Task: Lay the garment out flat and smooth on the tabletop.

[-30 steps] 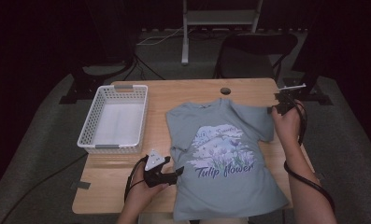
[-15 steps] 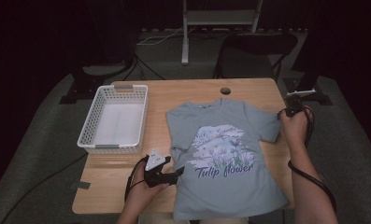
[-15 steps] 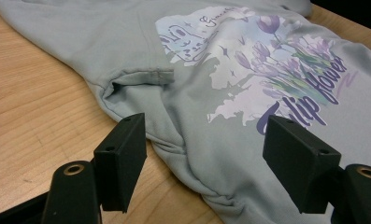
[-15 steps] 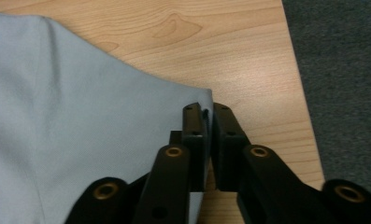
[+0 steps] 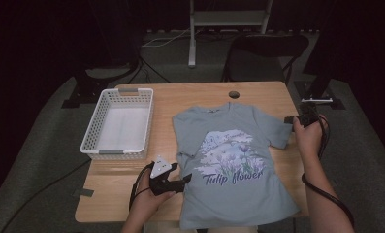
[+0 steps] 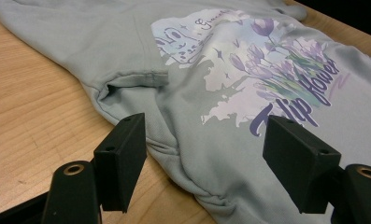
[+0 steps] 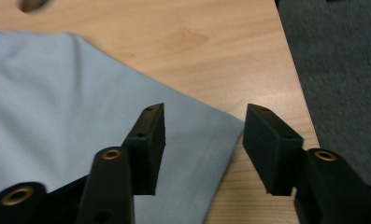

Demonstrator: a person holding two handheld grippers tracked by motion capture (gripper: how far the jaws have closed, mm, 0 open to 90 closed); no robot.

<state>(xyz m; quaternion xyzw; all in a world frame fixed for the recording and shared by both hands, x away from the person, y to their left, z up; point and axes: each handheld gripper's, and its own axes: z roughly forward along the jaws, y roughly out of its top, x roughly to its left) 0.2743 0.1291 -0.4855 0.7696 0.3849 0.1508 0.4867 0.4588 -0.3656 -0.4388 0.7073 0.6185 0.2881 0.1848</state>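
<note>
A grey-blue T-shirt [image 5: 233, 160] with a "Tulip flower" print lies face up on the wooden table [image 5: 200, 97]. My left gripper [image 5: 186, 180] rests at the shirt's left side near the hem. Its jaws stand open astride a bunched fold of the T-shirt [image 6: 230, 60], without pressing on it; this is the left gripper [image 6: 204, 126] in its own view. My right gripper [image 5: 289, 120] is at the tip of the right sleeve [image 7: 80, 93]. Its jaws have just been opening, and the right gripper [image 7: 204, 114] stands open over the sleeve's hem, which lies flat on the wood.
An empty white mesh basket [image 5: 116, 153] stands at the table's left. A round cable hole [image 5: 234, 94] sits near the far edge, behind the collar. The table's right edge [image 7: 295, 93] runs close beside the right gripper. A dark chair [image 5: 265, 51] stands beyond the table.
The right hand has moved outward and down toward the table's right edge, its jaws have gone from shut to open, and the sleeve now lies spread flat. The left hand has stayed still.
</note>
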